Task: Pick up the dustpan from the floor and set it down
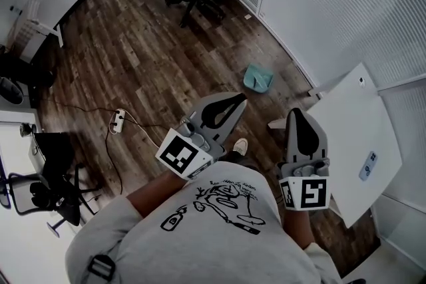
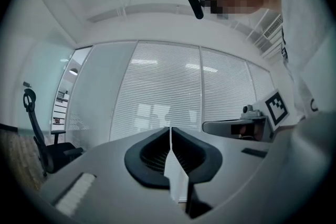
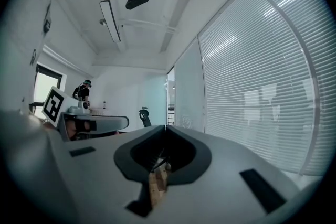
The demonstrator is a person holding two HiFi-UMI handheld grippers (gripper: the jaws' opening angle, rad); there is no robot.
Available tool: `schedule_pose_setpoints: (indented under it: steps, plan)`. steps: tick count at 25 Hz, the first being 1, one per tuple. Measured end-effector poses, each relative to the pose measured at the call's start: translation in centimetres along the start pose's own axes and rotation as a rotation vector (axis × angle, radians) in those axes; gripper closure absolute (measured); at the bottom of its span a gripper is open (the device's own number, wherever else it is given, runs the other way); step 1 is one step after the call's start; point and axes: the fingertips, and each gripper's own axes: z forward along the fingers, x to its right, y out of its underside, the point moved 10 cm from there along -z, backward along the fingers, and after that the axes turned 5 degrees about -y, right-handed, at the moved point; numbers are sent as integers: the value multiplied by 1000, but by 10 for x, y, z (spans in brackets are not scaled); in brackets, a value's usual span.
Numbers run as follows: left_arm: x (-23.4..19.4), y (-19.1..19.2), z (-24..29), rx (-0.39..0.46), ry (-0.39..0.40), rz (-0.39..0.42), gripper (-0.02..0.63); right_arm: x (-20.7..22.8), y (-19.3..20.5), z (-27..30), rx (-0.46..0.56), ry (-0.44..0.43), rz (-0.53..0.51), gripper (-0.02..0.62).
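The left gripper (image 2: 170, 132) fills the 6 o'clock part of the frame, its jaws closed tip to tip with nothing gripped between them. Straight beyond them, dead centre, hang pale window blinds (image 2: 168, 86). A black office chair (image 2: 39, 139) stands at 9 o'clock, with a strip of wooden floor (image 2: 16, 165) at 8 o'clock. The right gripper (image 2: 209, 127) lies level at 3 o'clock, its marker cube (image 2: 277, 105) just above it. A person's head camera (image 2: 196, 5) shows at 1 o'clock.
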Motion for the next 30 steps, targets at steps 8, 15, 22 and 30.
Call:
schedule_pose_setpoints:
  steps: [8, 15, 22, 30]
  plan:
    - [2, 1, 48, 6, -31, 17, 600, 52, 1, 12, 5, -31, -8, 589]
    - [-9, 8, 65, -9, -67, 10, 600, 68, 10, 28, -18, -66, 13, 589]
    - [-47, 17, 82, -28, -56, -12, 600, 73, 18, 68, -43, -59, 12, 589]
    - [-128, 8, 118, -16, 7, -27, 600, 73, 4, 157, -58, -35, -10, 589]
